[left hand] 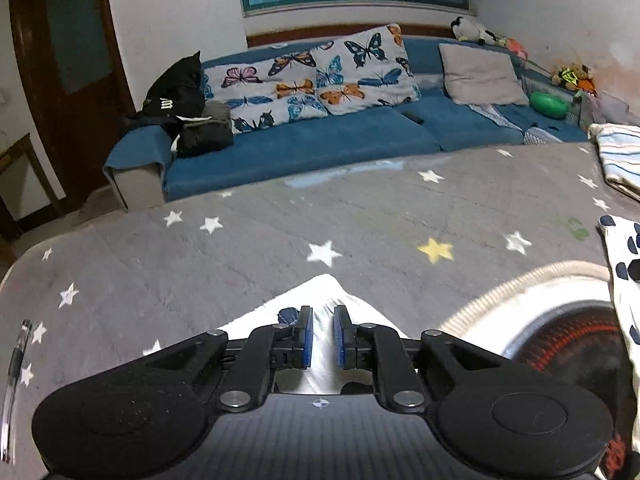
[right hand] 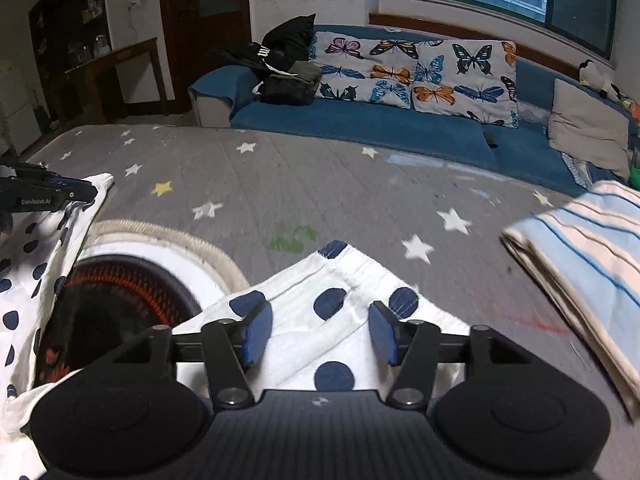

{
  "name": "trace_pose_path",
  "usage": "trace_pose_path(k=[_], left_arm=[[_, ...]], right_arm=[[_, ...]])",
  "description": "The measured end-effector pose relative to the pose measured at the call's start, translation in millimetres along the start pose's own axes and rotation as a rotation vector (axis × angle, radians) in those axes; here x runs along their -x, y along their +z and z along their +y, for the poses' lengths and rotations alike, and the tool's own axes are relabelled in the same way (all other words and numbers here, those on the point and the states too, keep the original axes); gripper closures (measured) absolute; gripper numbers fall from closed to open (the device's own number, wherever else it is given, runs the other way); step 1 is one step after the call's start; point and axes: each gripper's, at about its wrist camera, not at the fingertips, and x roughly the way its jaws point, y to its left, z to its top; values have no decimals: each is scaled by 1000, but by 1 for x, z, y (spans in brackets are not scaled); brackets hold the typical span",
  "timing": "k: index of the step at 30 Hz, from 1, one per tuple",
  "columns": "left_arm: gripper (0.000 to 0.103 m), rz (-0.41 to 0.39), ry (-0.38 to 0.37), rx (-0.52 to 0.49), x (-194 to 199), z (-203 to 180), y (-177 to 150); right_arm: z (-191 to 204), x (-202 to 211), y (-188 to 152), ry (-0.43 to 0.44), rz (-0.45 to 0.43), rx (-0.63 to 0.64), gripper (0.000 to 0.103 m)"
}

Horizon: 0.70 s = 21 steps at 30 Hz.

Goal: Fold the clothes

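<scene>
On the grey star-print mat (right hand: 320,184), near edge, lies the white navy-dotted garment (right hand: 320,344), draped partly over a round rope-rimmed basket (right hand: 168,236); off to the right sits a striped cloth (right hand: 580,260), already folded, so apparently one piece done and the dotted one only being lifted, unfolded yet; left gripper (left hand: 323,336) nearly pressed together, pinching a white corner; right gripper (right hand: 320,332) spread wide above the fabric, gripping nothing; readable: "GenRobot.AI" on the left gripper's side.

folded cloth (right hand: 588,264) right of basket (right hand: 168,240).
</scene>
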Motion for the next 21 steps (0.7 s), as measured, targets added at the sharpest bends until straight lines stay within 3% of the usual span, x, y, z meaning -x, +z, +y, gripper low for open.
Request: trace_pose_path(k=[5,7,8,13,21], left_arm=[[86,-6,24,15,1,-1,4],[71,-25,24,18,15,0,1],[69,-34,25,20,22,0,-1],[69,-54,-38,56,67,-2,-19],[70,-32,-160,107,134,-16,-80]], right_arm=[[3,1,5,2,-1,2,46],[5,10,2,11,-11,7,46],[5,16,-2,13,-12,11,46],[5,43,-16,15,-6,19,46],[13,87,-66,38,25,45,52]])
